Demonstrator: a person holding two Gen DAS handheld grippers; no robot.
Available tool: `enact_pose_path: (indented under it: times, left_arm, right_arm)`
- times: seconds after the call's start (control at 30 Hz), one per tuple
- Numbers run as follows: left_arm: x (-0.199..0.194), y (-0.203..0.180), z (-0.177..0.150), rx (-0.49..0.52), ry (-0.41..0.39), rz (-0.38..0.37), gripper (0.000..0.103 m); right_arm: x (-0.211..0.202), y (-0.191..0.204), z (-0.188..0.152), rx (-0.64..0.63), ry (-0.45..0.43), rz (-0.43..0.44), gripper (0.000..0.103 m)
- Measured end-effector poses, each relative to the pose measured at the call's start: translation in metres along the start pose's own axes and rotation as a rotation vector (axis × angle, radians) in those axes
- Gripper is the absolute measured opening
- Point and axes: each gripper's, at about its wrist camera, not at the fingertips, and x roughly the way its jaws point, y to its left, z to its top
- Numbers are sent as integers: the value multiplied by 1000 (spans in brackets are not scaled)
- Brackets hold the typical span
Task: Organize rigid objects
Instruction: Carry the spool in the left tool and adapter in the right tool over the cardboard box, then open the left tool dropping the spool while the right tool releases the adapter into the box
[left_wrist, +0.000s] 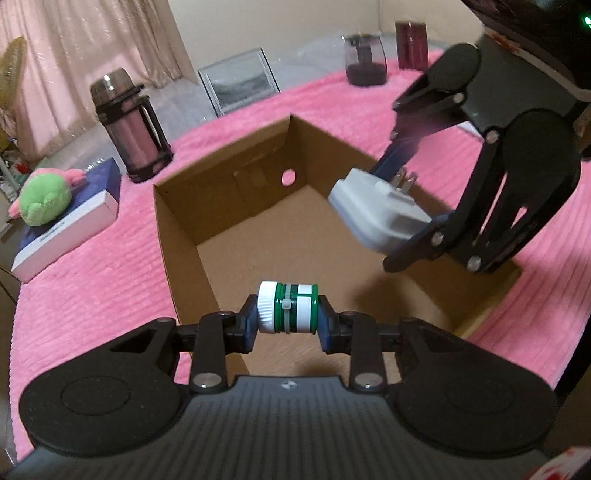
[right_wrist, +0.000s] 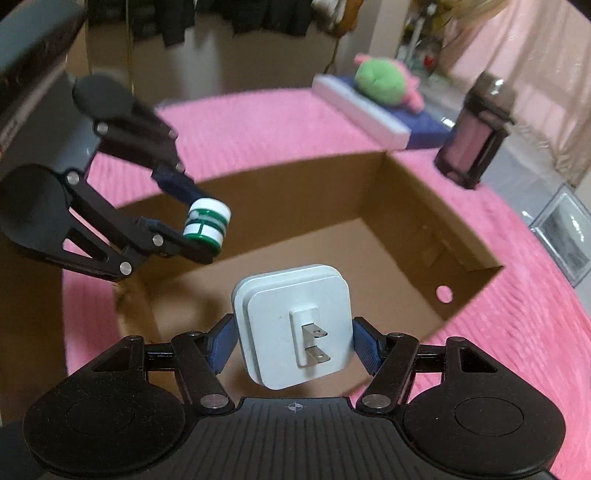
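Bottle: one small green-and-white bottle (left_wrist: 288, 308), clamped end to end in the left gripper (left_wrist: 287, 325), over the open cardboard box (left_wrist: 177, 236).
Adapter: one white plug adapter (right_wrist: 293, 326) with two prongs, gripped by the right gripper (right_wrist: 293, 345), jaws about half open, above the same box.
Surroundings: one plush toy (left_wrist: 44, 199) on a flat blue-and-white box (left_wrist: 70, 221), one flask (left_wrist: 129, 125), all on the pink cover (left_wrist: 92, 288).
Left view only: two dark containers (left_wrist: 365, 61) far back.
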Motion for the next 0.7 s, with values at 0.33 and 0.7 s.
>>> enact_pose_path:
  times: [0.33,0.7]
  left_arm:
    - [30,2,-2,63,65,-34,27]
    - [47,-2,-6,91,101,-53,27]
  right_arm:
    - [54,0,-2,-62,163,13,63]
    - [82,-3,-3,-86,221,21,64]
